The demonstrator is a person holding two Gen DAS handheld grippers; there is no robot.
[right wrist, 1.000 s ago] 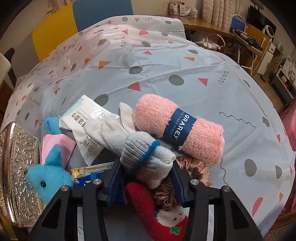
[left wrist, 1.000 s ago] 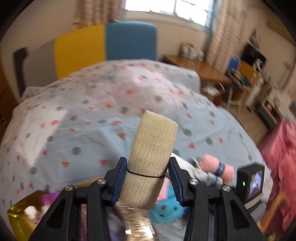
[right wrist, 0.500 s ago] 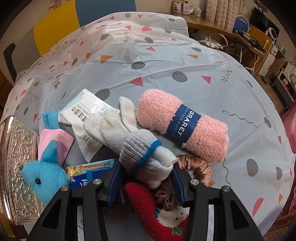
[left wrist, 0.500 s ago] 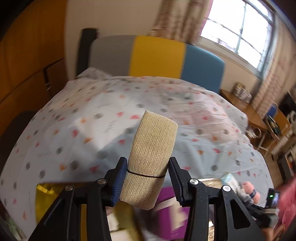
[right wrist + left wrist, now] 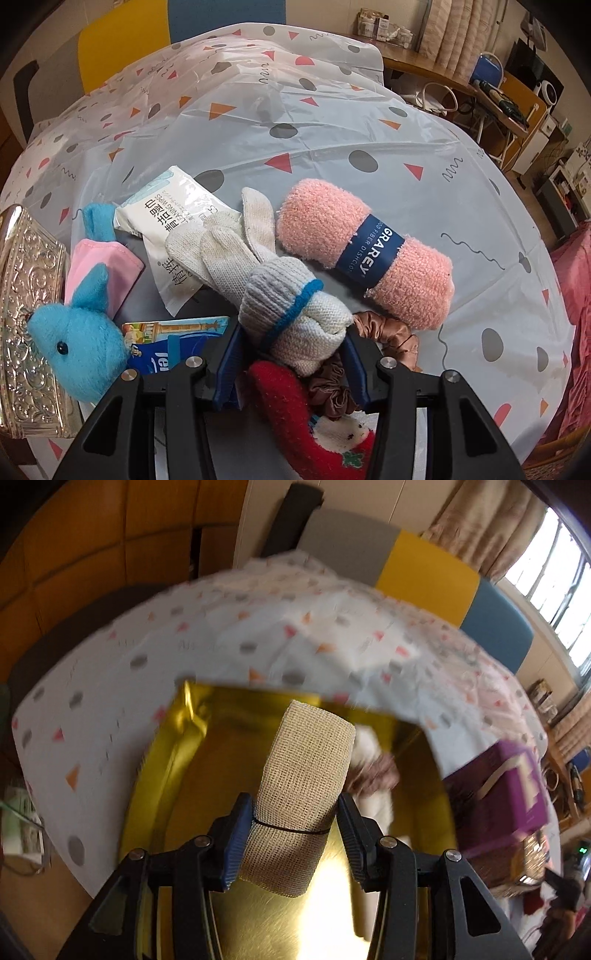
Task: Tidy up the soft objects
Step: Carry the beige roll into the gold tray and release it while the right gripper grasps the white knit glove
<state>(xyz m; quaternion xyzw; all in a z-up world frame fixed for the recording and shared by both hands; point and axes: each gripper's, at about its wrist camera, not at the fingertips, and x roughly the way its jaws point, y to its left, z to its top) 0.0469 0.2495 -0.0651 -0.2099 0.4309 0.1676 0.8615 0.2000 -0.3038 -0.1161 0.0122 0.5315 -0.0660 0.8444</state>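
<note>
In the left wrist view, my left gripper [image 5: 293, 829] is shut on a beige gauze roll [image 5: 301, 790] bound by a thin black band. It hangs over the open gold box [image 5: 166, 760], which holds a white and brown soft item [image 5: 373, 771]. Seen from the right wrist, my right gripper [image 5: 291, 354] is shut on the cuff end of a bundle of white knitted gloves [image 5: 266, 288] with a blue band. Beside the bundle lie a pink fluffy cloth roll [image 5: 365, 251], a blue plush toy [image 5: 74, 339], a red sock [image 5: 314, 424] and brown satin scrunchies [image 5: 388, 332].
A purple box [image 5: 506, 790] stands right of the gold box. A wipes packet [image 5: 173, 229], a pink cloth [image 5: 96, 258], a blue card [image 5: 173, 339] and an embossed silver lid [image 5: 26, 314] lie on the patterned bed cover [image 5: 295, 129]. Desks and shelves stand beyond.
The left gripper has swung left and down with the gauze roll, from over the bed cover to above the gold box. The right gripper has stayed on the glove bundle.
</note>
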